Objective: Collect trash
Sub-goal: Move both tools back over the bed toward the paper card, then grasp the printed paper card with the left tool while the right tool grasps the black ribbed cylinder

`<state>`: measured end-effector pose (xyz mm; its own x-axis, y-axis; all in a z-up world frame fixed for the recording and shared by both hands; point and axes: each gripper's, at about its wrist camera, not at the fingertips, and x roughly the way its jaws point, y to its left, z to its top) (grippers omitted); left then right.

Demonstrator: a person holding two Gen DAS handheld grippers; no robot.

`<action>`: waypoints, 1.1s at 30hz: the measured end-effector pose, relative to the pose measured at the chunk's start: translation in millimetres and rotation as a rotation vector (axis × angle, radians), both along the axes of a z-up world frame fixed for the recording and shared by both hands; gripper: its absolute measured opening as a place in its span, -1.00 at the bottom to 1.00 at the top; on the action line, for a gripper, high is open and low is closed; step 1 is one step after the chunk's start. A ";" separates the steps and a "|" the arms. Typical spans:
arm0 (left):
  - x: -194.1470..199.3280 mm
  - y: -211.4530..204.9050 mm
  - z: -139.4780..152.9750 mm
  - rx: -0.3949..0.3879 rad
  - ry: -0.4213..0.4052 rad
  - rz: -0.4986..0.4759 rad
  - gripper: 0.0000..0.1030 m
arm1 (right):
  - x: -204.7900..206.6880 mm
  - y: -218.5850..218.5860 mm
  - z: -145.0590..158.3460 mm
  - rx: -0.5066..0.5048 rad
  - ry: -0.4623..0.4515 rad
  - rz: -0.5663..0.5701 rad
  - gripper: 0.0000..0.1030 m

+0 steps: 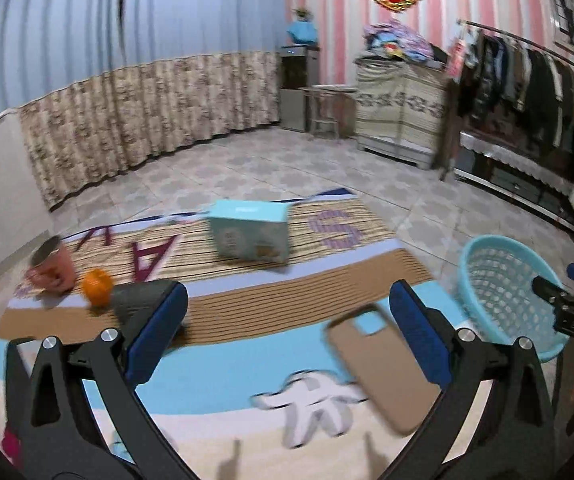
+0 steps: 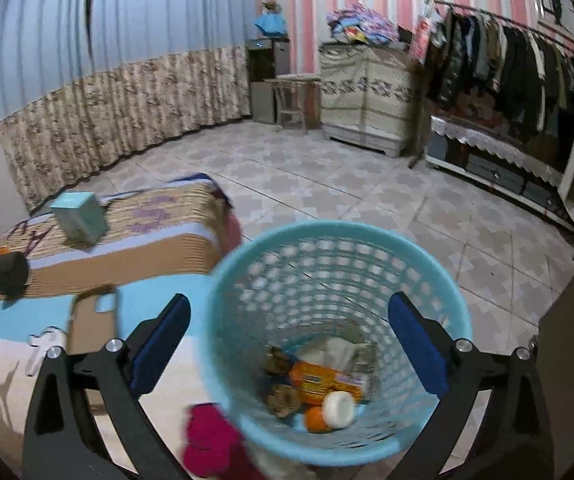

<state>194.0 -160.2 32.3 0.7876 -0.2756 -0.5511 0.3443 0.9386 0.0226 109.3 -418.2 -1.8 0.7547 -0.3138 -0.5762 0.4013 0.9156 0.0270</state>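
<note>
now the right gripper [image 2: 289, 340] hangs over the basket [image 2: 247, 264], jaws spread wide with nothing gripped. inside that round blue lattice basket: one orange wrapper [image 2: 323, 380], one white cap [image 2: 339, 408]. the left gripper [image 1: 287, 320] gapes empty too. beside the basket, one tan phone case [image 1: 383, 368], one boxy carton [image 1: 251, 232].

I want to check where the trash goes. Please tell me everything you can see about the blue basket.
The basket is round, light blue and looks like plastic, with lattice walls full of small holes and a solid smooth rim. It stands upright on the tiled floor, close beside the patterned mat. Inside lie an orange wrapper, a white cap, something orange and round, crumpled paper and brown scraps. The open right gripper hovers above it; whether it touches the basket cannot be told.
</note>
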 end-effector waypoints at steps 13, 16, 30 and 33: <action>13.1 175.5 -36.3 0.056 0.041 0.294 0.89 | 37.8 112.8 -9.5 -0.006 0.024 0.175 0.88; 23.7 209.8 -48.8 0.035 0.066 0.348 0.89 | 46.3 134.8 -14.5 -0.018 0.041 0.207 0.88; 83.5 243.7 -96.4 -0.089 0.243 0.358 0.30 | 89.3 206.2 -18.8 -0.071 0.083 0.325 0.88; 87.6 241.6 -102.2 -0.081 0.258 0.347 0.16 | 99.4 219.4 -20.2 -0.070 0.092 0.348 0.88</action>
